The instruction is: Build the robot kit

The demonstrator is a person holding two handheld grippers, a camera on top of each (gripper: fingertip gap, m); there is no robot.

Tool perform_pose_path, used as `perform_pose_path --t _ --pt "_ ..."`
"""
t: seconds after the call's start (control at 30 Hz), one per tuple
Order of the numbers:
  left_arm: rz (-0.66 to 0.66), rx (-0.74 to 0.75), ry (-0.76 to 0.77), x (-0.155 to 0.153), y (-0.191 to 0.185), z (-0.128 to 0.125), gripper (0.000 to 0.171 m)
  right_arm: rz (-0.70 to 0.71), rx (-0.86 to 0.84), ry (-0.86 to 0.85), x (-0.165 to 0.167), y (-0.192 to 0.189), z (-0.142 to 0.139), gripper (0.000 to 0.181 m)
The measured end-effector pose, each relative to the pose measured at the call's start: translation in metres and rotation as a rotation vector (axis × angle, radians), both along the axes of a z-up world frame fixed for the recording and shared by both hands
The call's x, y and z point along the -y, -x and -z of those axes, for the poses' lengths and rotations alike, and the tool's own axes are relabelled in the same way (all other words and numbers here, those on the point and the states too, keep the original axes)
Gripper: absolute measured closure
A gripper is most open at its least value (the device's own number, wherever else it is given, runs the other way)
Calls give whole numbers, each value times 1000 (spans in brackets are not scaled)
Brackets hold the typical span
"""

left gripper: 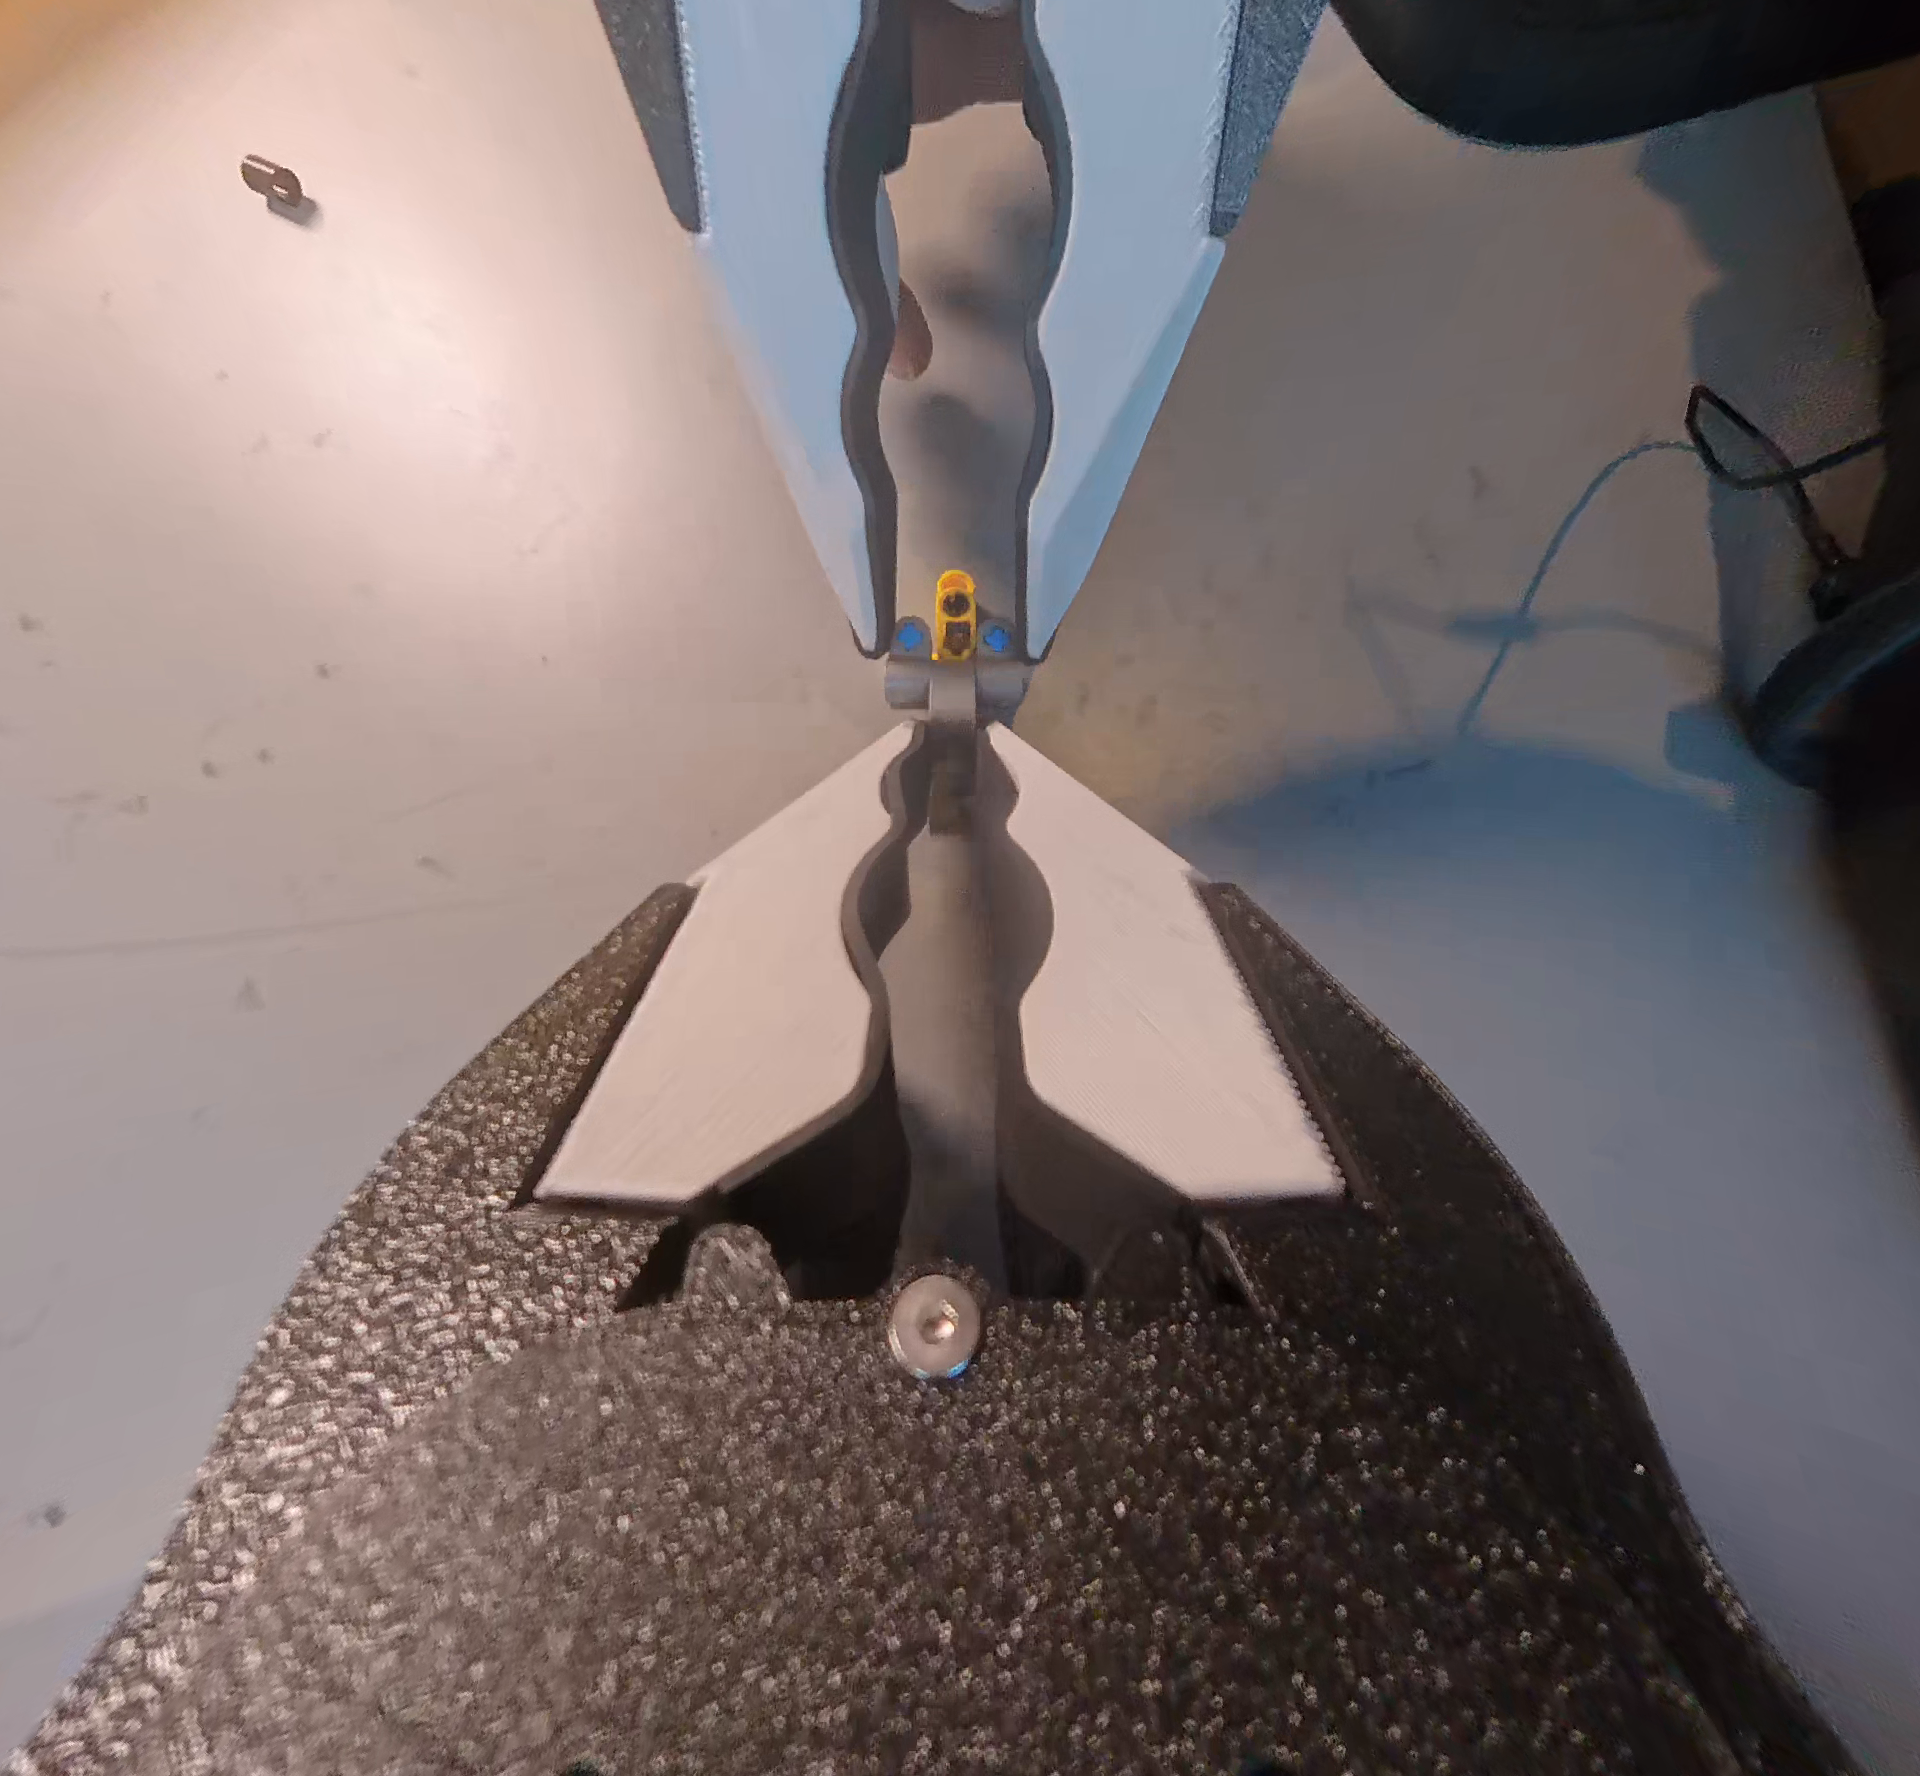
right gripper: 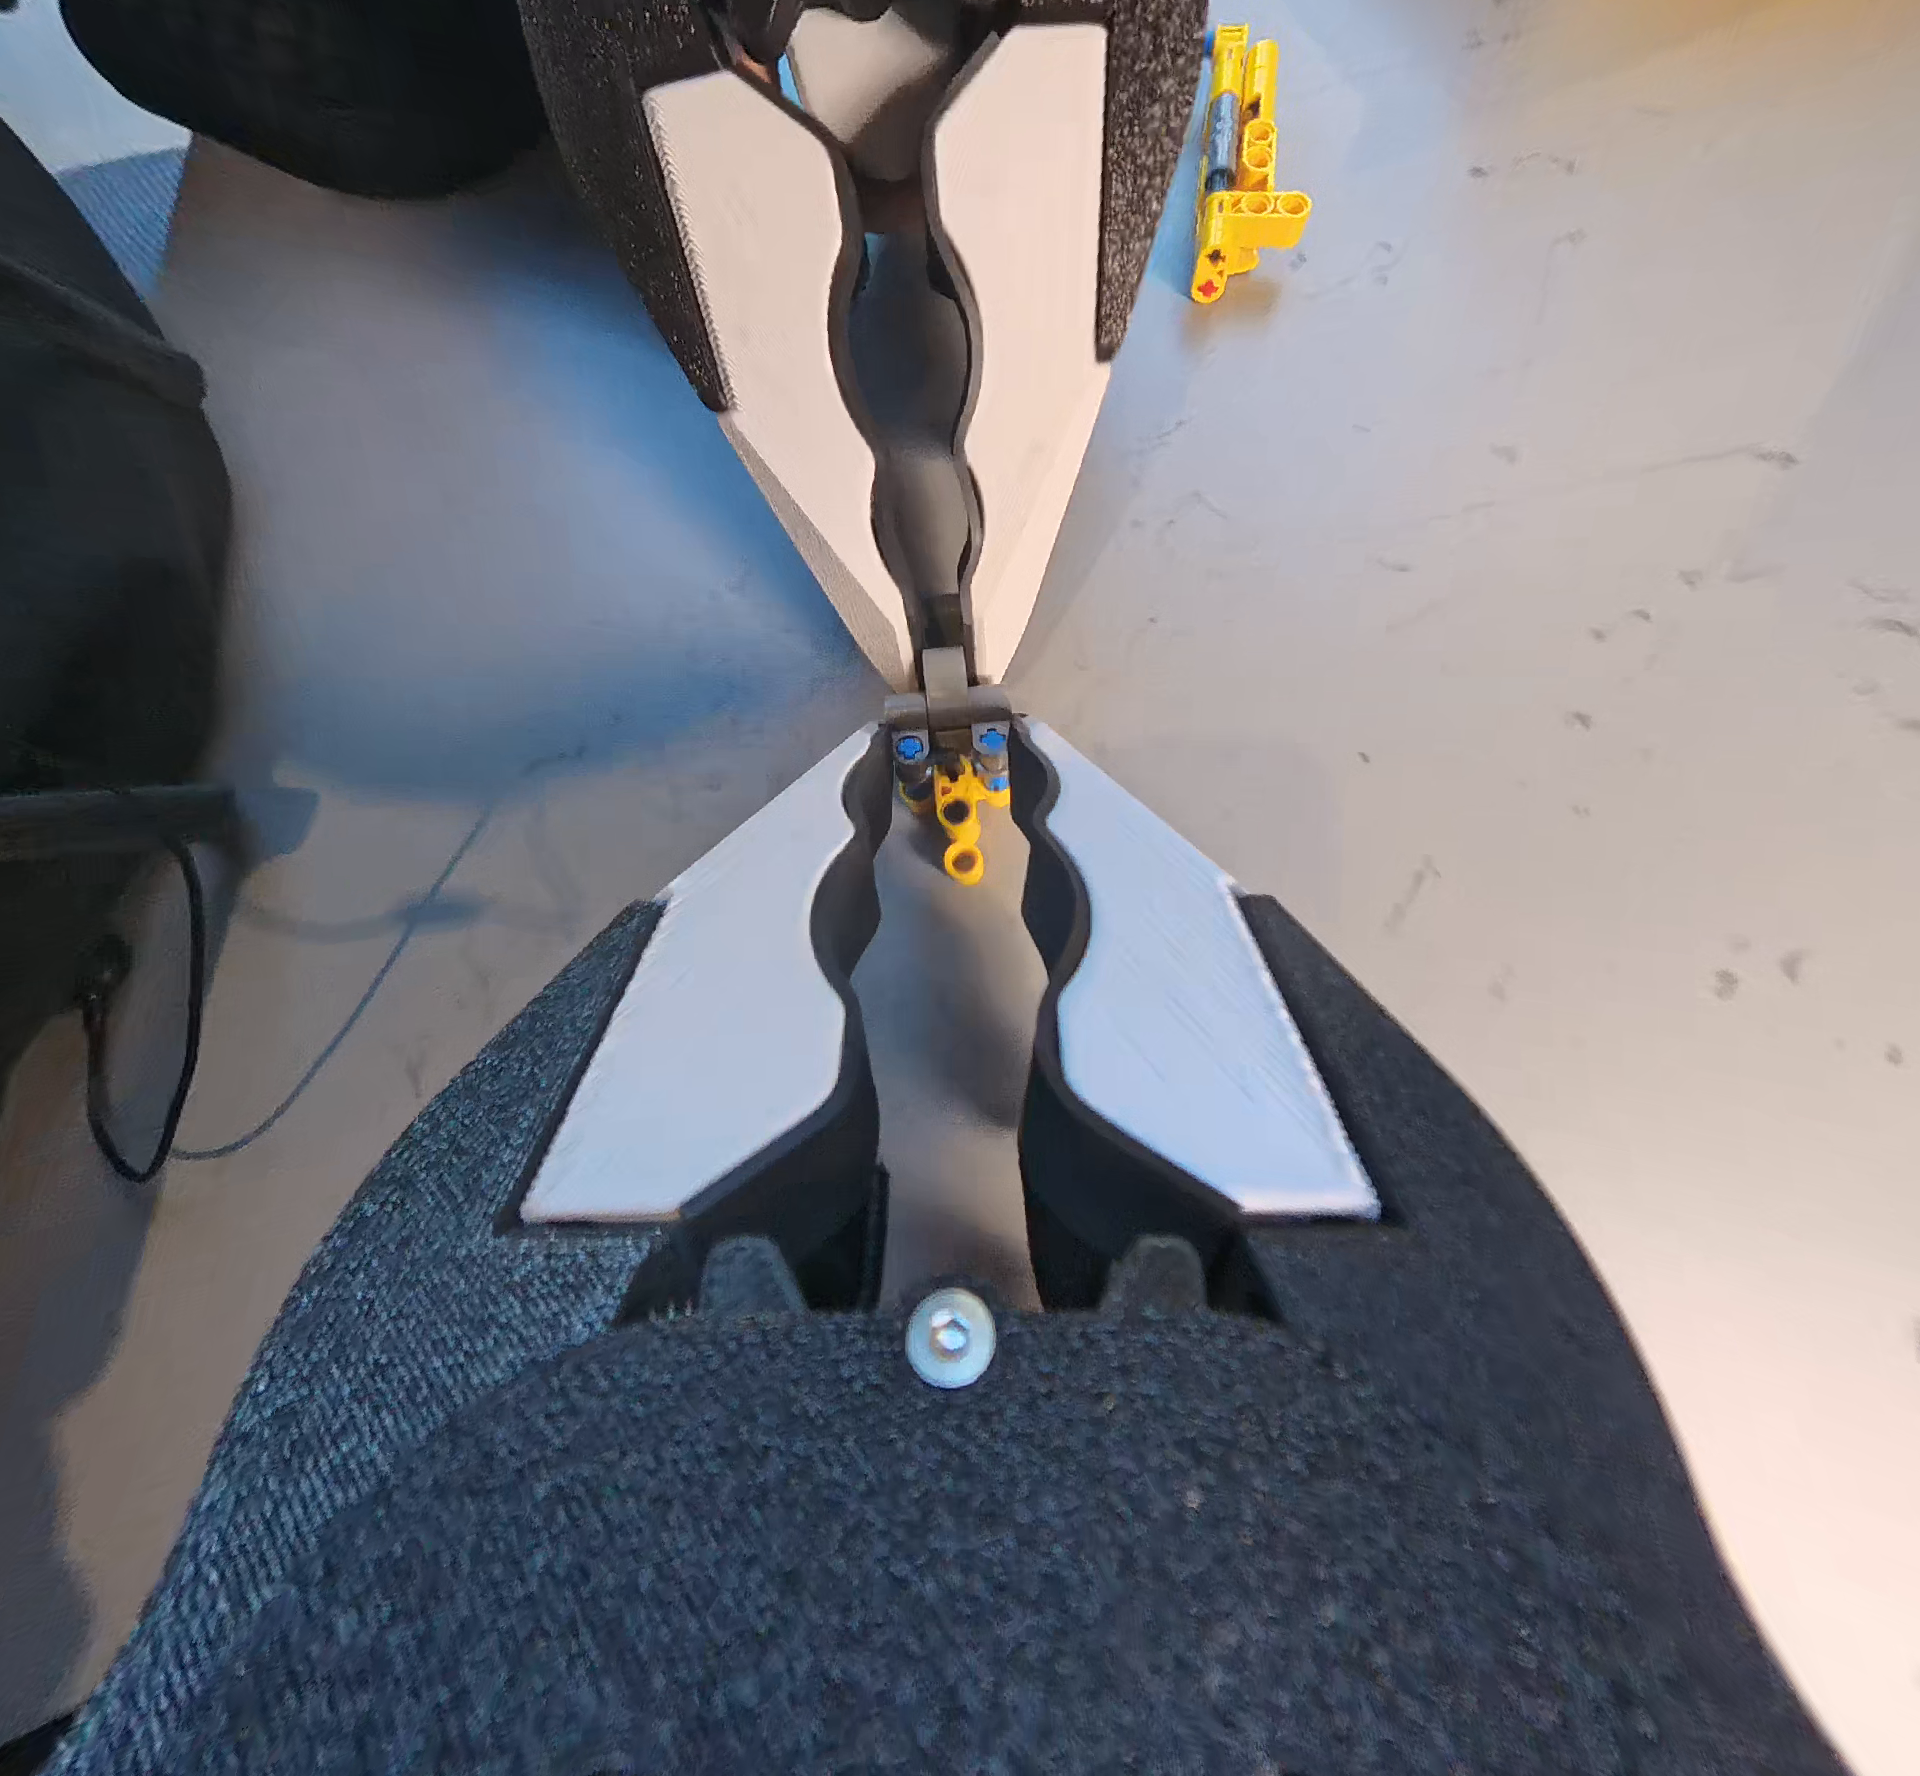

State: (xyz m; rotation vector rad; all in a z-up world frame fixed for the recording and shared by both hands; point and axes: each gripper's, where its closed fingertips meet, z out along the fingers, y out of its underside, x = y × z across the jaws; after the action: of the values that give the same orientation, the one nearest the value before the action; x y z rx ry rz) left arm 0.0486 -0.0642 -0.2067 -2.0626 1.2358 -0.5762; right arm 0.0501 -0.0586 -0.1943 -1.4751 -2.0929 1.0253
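Left hand-held gripper (left gripper: pixel 948 739) and right hand-held gripper (right gripper: pixel 948 739) tip to tip, both clamped on one grey-and-yellow toy-brick assembly (left gripper: pixel 951 656) above the table (left gripper: pixel 364 687).

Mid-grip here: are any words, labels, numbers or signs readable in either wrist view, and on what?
None readable in either view.
The small grey, yellow and blue toy-brick assembly, clamped between the left gripper and right gripper, shows only blue cross-shaped pin ends and no lettering.
The loose yellow toy-brick piece on the pale tabletop bears no writing either.
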Motion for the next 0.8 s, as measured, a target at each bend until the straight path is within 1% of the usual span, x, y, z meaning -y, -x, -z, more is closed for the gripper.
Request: perform_pose_path --t 0.13,0.43,0.63,0.8 --pt "-5 26 5 -1 -1 -4 165 0 -7 24 -1 -3 -1 159" --pt "-27 1 -14 -3 -3 -5 165 1 3 25 -4 -5 0 159" --pt "-45 -19 5 -3 -3 -5 165 10 11 45 -4 -5 1 159" --pt "-75 28 56 -4 -3 -5 165 17 24 64 -4 -5 1 159"
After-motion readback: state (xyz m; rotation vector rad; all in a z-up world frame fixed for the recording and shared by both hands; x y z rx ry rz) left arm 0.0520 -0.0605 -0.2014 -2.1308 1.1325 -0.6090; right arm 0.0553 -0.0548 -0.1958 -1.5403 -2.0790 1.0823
